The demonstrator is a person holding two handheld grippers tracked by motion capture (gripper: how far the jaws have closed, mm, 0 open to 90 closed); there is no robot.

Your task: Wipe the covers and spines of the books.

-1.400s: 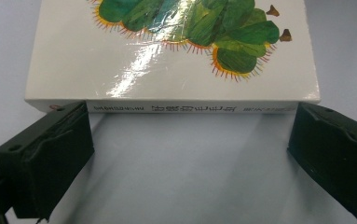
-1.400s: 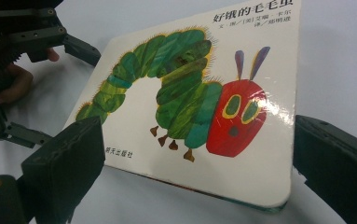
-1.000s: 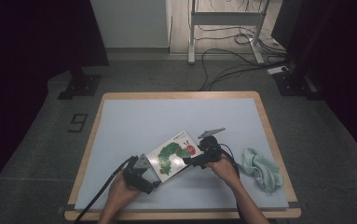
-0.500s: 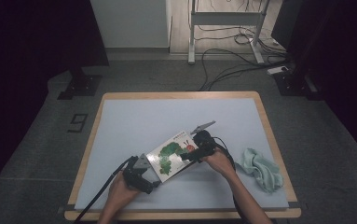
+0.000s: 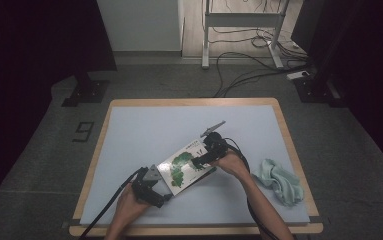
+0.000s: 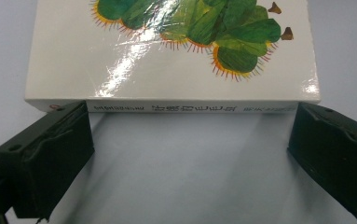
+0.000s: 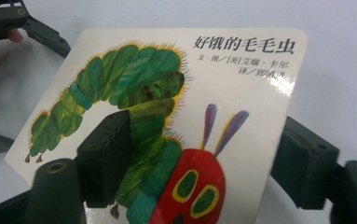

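Lying flat on the blue table [image 5: 144, 135], a picture book [image 5: 185, 165] sits between two grippers.

The table, edged in wood, holds the book near its front middle, cover up, with a green caterpillar drawn on it; a pale green cloth [image 5: 279, 181] lies well apart at the table's right. The right gripper [image 5: 205, 161] reaches over the book's far end, one jaw above the cover and the other past the edge; its jaws have just been closing with the book between them, not yet clamped. The left gripper [image 5: 165, 196] rests at the book's spine, jaws wide apart, one near each end of the spine.
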